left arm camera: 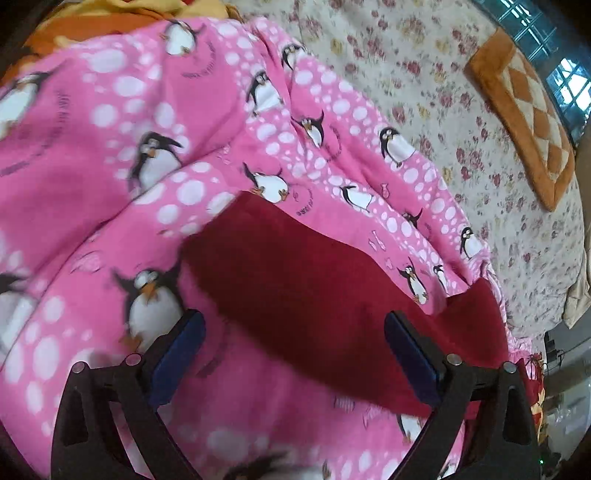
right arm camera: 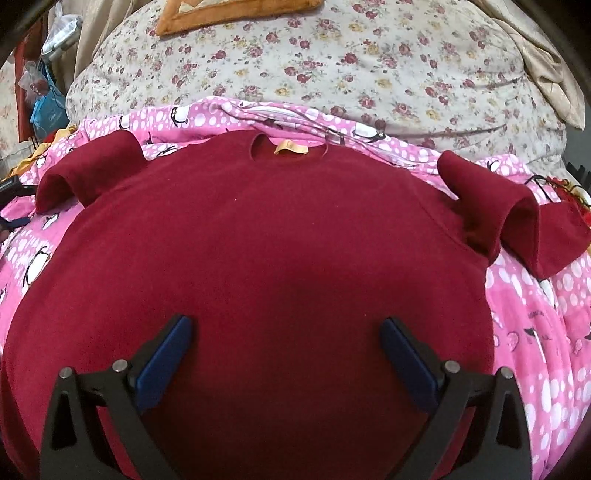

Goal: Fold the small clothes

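Note:
A dark red short-sleeved shirt [right arm camera: 258, 236] lies spread flat on a pink penguin blanket [right arm camera: 535, 314], collar with a tan label [right arm camera: 290, 148] at the far side, both sleeves sticking out. My right gripper [right arm camera: 286, 332] is open and empty, hovering over the shirt's lower middle. In the left wrist view my left gripper [left arm camera: 293, 328] is open and empty, above one side part of the red shirt [left arm camera: 295, 280], which lies on the pink blanket [left arm camera: 110, 155]. The left view is blurred.
The blanket lies on a bed with a floral sheet [right arm camera: 332, 66]. An orange checked cushion [left arm camera: 524, 110] lies on the far part of the bed. Orange-yellow cloth [left arm camera: 110, 18] lies beyond the blanket. Bags and clutter [right arm camera: 44, 92] stand beside the bed.

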A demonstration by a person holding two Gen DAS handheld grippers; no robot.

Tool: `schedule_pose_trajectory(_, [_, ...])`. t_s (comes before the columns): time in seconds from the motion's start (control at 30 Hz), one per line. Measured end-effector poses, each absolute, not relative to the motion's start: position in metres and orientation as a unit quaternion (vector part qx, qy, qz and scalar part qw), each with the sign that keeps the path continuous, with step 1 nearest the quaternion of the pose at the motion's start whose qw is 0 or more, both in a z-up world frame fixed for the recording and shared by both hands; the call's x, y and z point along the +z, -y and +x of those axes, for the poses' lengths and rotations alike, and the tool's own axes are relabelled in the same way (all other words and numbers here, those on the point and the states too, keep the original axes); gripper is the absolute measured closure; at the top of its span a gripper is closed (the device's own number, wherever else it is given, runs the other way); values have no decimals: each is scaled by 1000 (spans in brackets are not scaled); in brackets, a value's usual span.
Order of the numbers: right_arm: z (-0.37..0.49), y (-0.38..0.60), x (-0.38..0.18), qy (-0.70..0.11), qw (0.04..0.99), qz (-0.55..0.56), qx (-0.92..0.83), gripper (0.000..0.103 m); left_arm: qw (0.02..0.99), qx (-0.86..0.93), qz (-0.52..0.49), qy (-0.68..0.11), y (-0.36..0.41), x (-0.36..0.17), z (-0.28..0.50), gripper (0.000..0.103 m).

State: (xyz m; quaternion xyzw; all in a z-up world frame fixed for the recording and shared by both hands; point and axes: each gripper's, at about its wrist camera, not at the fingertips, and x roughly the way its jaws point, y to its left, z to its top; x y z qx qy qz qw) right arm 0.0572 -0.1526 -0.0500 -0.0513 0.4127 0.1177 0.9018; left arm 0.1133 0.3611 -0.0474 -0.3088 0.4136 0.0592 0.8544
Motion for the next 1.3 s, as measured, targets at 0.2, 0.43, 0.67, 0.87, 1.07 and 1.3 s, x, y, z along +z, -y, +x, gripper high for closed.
schedule_pose_trajectory(0.2, [57,153,-49,-413,902,-50,118,0,847,126,-319,-405,-378,-46,121,86])
schedule_pose_trajectory(0.43, [57,153,-49,-413,902,-51,117,0,889,218,-254,-312,-381,18,85,103])
schedule_pose_trajectory(0.67, [57,153,-48,-414,901,-50,117,0,918,193,-224,-264,-358,80,77,103])
schedule_pose_trajectory(0.87, [56,153,-48,-413,902,-49,118,0,914,-75,-220,-334,-187,59,142,103])
schedule_pose_trajectory(1.07, [55,162,-44,-411,903,-25,123,1,865,-153,-199,-434,-46,-12,178,96])
schedule_pose_trajectory(1.3, [73,181,-8,-366,917,49,150,1,875,-159,-139,-436,-21,-13,145,86])
